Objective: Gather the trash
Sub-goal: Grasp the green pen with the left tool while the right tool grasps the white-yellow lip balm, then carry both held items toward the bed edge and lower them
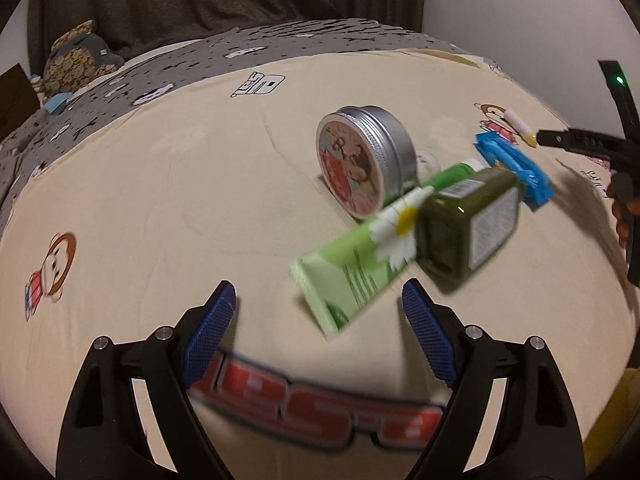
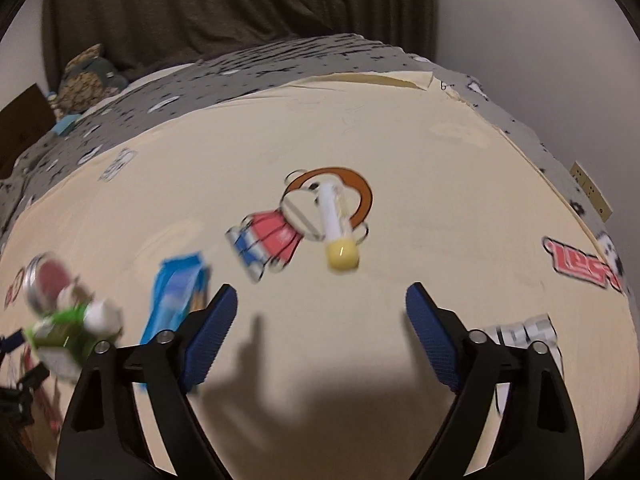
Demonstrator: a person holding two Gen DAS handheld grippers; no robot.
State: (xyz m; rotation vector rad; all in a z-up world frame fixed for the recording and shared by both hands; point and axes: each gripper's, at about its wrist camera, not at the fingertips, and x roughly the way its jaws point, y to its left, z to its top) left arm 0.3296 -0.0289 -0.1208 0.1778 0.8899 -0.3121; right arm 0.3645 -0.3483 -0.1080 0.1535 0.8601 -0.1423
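Observation:
On a cream bed sheet [image 1: 168,184] printed with cartoons lies a heap of small things. A light green tube with a daisy [image 1: 360,252] points toward my left gripper [image 1: 318,300], which stands open just short of its flat end with nothing between the pads. Across the tube rests a dark green bottle [image 1: 472,220]. A round tin with a picture lid [image 1: 364,160] stands on edge behind, and a blue wrapper [image 1: 512,164] lies to the right. My right gripper [image 2: 322,304] is open above bare sheet, a white stick with a yellow cap [image 2: 336,228] ahead of it.
A grey patterned blanket [image 1: 280,44] covers the far side of the bed, with a plush toy [image 1: 76,60] at its left. Dark curtains [image 2: 240,8] hang behind. The right gripper's black frame [image 1: 584,140] shows at the right edge of the left wrist view.

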